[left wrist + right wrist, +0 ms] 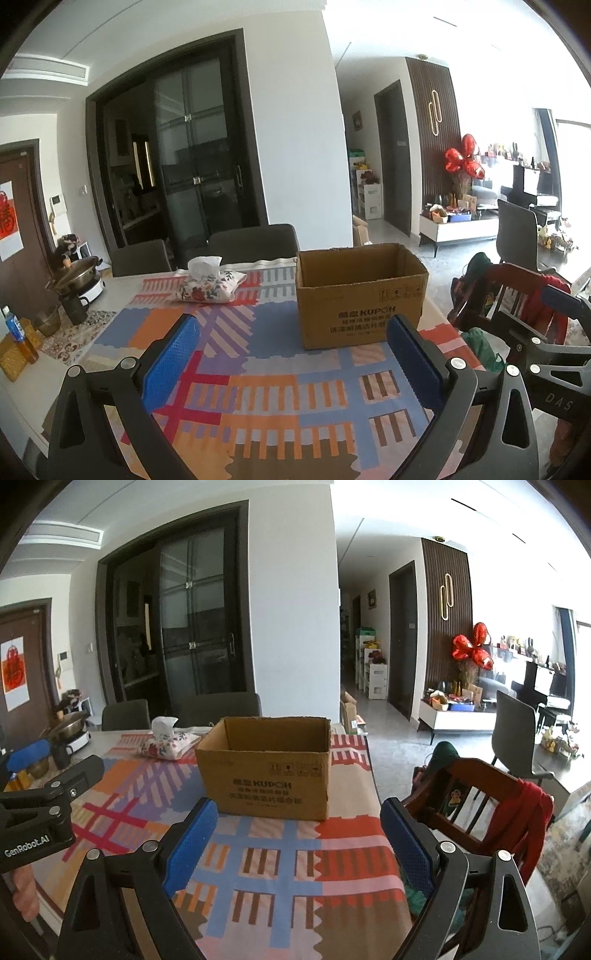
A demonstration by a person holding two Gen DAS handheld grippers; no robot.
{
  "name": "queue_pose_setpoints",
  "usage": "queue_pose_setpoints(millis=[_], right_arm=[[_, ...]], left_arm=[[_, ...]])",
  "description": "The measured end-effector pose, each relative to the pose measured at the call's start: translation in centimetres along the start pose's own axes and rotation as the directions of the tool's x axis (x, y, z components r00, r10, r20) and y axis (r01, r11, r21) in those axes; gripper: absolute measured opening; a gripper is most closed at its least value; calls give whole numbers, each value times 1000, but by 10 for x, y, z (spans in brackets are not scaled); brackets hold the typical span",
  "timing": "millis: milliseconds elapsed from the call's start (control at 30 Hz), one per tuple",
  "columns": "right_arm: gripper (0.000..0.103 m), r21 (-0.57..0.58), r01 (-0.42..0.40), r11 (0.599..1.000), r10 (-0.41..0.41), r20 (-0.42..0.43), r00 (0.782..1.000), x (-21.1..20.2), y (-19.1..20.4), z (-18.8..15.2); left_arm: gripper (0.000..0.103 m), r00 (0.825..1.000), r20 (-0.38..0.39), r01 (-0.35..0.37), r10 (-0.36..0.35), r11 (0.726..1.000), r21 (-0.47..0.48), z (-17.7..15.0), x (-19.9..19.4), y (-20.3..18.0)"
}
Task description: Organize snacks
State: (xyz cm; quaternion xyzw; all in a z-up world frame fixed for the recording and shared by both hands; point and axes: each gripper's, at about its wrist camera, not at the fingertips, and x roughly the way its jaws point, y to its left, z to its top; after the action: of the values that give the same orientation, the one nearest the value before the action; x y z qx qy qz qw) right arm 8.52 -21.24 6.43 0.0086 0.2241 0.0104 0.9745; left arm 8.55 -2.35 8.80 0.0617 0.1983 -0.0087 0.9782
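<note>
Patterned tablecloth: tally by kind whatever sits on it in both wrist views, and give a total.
Open brown cardboard box: 1
Floral fabric tissue pouch with a white tissue sticking out: 1
Snacks: 0 in view; the box's floor is hidden
Total: 2 things on the colourful patterned tablecloth

Both views are lit by strong daylight from the right, where the window [569, 155] and the ceiling above it are washed out to white. The dark glass door [192, 155] at left is left dim, and soft shadows are cast on the tablecloth [258, 354]. Straight lines are bent by the fisheye lens, black corners are seen, and distant detail is softened.
</note>
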Motion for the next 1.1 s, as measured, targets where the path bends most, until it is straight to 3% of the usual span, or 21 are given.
queue_pose_setpoints(millis=[1100], right_arm=[[91, -25, -8, 1000, 8, 3, 1000, -2, 2, -1]], left_arm=[[103, 1000, 12, 0, 0, 1000, 4, -7, -3, 2]])
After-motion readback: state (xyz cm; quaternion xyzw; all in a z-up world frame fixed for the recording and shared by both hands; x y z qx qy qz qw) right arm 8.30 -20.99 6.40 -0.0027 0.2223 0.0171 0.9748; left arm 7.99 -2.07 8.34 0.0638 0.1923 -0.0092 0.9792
